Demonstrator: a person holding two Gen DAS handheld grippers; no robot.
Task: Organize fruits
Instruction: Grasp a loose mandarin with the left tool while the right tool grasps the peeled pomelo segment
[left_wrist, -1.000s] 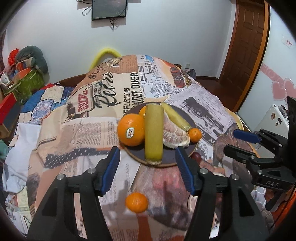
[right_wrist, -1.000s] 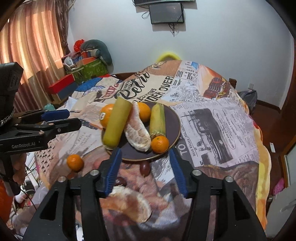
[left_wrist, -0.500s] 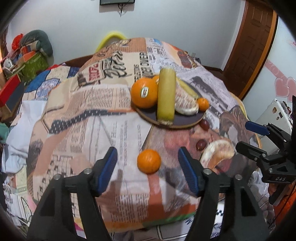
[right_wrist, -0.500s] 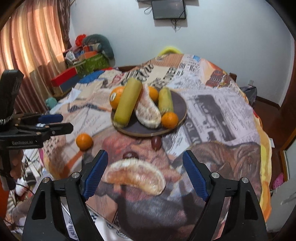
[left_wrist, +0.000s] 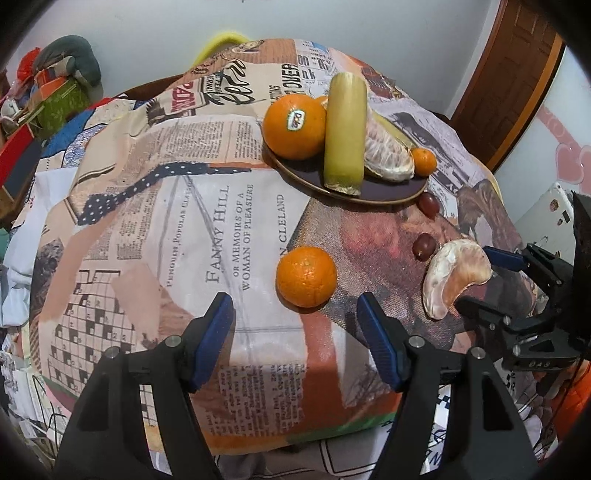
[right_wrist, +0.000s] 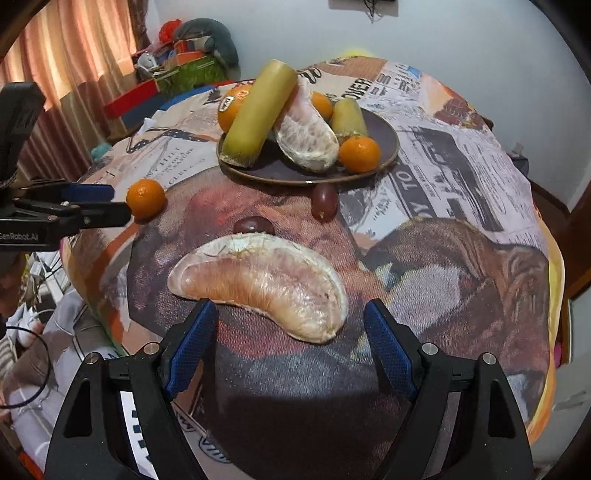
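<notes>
The left gripper (left_wrist: 295, 314) is seen with its blue pads spread and nothing pressed between them; its jaws have just been opening. A loose mandarin (left_wrist: 306, 277) lies on the cloth just beyond the fingertips, roughly centred on the gap. The right gripper (right_wrist: 291, 325) is likewise spread, its jaws having just been closing a little, and no pad is seen touching fruit. The peeled pomelo segment (right_wrist: 258, 284) lies just ahead of its tips, long axis running across the gap from upper left to lower right, the curved back turned away from the gripper.

Beyond the segment two dark grapes (right_wrist: 324, 201) are set between it and the dark plate (right_wrist: 388, 133). On the plate a sugarcane stick (right_wrist: 258, 114) is propped with its cut end toward the gripper, beside a second pomelo piece (right_wrist: 310, 136), a large orange (left_wrist: 293, 125) and a small mandarin (right_wrist: 359, 153).

A second, shorter cane piece (right_wrist: 349, 116) is shown clearly only in the right wrist view. The sticker on the large orange is faced fully only in the left wrist view. Everything rests on the newsprint tablecloth (left_wrist: 166, 229).
</notes>
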